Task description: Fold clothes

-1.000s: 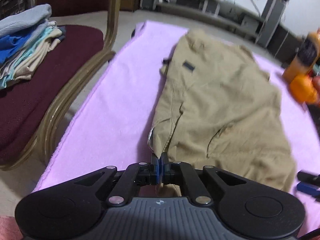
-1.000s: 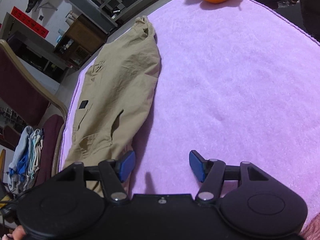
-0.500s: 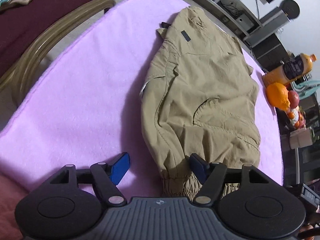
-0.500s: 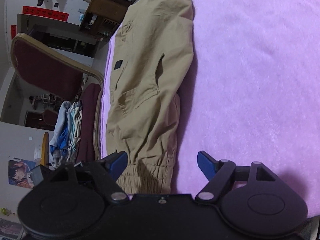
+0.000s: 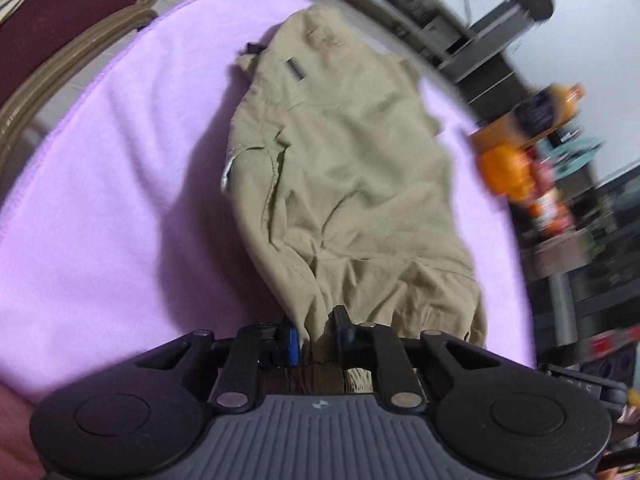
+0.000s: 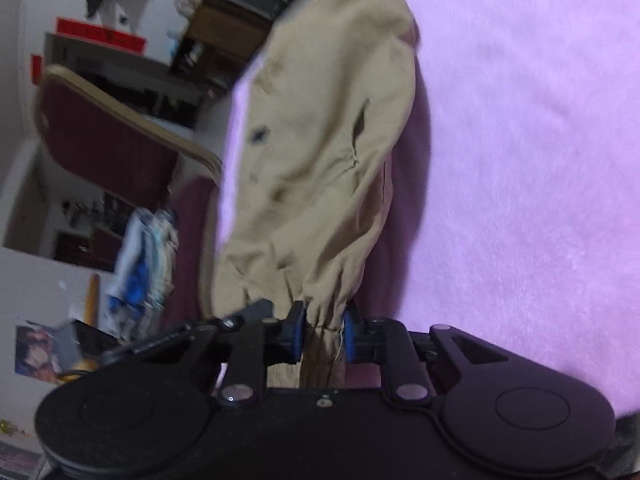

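Two grippers, left (image 5: pixel 316 338) and right (image 6: pixel 323 334), each clamping one khaki trousers (image 5: pixel 340 168) cuff.

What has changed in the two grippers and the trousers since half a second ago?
Both grippers were open half a second ago and have since closed. The left gripper now pinches the cuffed end of the khaki trousers, and the right gripper pinches the gathered cuff too. The near end of the trousers is bunched and lifted toward the cameras. The far end still lies on the pink towel.

A pink towel-like cloth (image 5: pixel 120 184) covers the surface; khaki trousers (image 5: pixel 344 168) lie directly on it
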A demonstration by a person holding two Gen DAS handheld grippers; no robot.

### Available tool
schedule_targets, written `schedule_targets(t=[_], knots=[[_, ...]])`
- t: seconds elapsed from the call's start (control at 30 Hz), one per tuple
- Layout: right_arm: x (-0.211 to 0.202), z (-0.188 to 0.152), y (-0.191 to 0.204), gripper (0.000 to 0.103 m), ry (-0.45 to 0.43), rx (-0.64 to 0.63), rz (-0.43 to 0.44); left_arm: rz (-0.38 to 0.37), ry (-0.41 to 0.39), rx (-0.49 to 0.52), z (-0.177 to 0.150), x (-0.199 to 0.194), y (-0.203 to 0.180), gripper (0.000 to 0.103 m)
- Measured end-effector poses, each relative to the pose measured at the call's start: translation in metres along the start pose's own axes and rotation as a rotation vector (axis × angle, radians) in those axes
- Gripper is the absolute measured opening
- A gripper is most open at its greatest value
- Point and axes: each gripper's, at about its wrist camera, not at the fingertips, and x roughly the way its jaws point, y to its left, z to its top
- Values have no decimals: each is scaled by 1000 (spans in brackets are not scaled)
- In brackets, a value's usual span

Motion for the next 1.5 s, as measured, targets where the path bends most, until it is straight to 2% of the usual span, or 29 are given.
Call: schedule_targets(t=[0.1, 0.13, 0.27, 0.37, 0.4, 0.47, 0.53, 0.6, 0.73, 0.83, 0.9, 1.0, 1.1, 1.17, 1.2, 1.3, 1.33, 1.37, 1.4, 1.5], knots=[[-34, -4, 12, 18, -63, -52, -12, -58, 10, -31, -9, -2, -5, 15], [-38, -6, 11, 18, -66, -57, -30, -52, 21, -36, -12, 1, -5, 15], [-22, -14, -5, 18, -21, -64, -145, 77, 92, 14, -27, 33, -2, 19], [-6, -19, -17, 23, 22, -67, -234, 96, 88, 47, -25, 28, -4, 25], [-9, -18, -14, 31, 22, -77, -226, 104, 87, 53, -23, 24, -5, 29], [-23, -16, -5, 36, 6, -104, -223, 126, 85, 57, -20, 10, -5, 31], [-41, -12, 9, 38, -19, -139, -212, 138, 78, 95, -20, -9, -9, 31], [-64, -4, 29, 40, -49, -181, -177, 135, 46, 158, -18, -32, -20, 31], [-102, 21, 80, 40, -164, -305, -121, 67, -82, 266, 0, -66, -47, 29], [-114, 47, 115, 36, -271, -415, -96, 35, -173, 346, 24, -67, -66, 29], [-110, 68, 125, 30, -312, -500, -162, 69, -182, 381, 42, -49, -73, 29], [-84, 103, 116, 31, -307, -574, -349, 146, -139, 409, 65, -7, -78, 28], [-45, 132, 85, 31, -230, -616, -516, 199, -57, 425, 80, 36, -72, 28], [-17, 148, 63, 31, -178, -570, -538, 221, -13, 441, 87, 61, -68, 27], [-8, 155, 51, 31, -164, -521, -495, 203, 1, 448, 89, 70, -68, 22], [21, 175, 14, 31, -124, -368, -358, 69, 19, 476, 88, 81, -66, 19], [25, 177, 1, 30, -123, -288, -269, 31, 21, 507, 86, 83, -67, 18], [30, 178, -12, 23, -108, -211, -177, 9, 18, 547, 83, 84, -69, 17], [37, 179, -23, 18, -70, -148, -89, 19, 11, 587, 80, 88, -71, 17], [70, 176, -35, 19, 106, -82, 88, 105, -6, 667, 74, 104, -73, 14]])
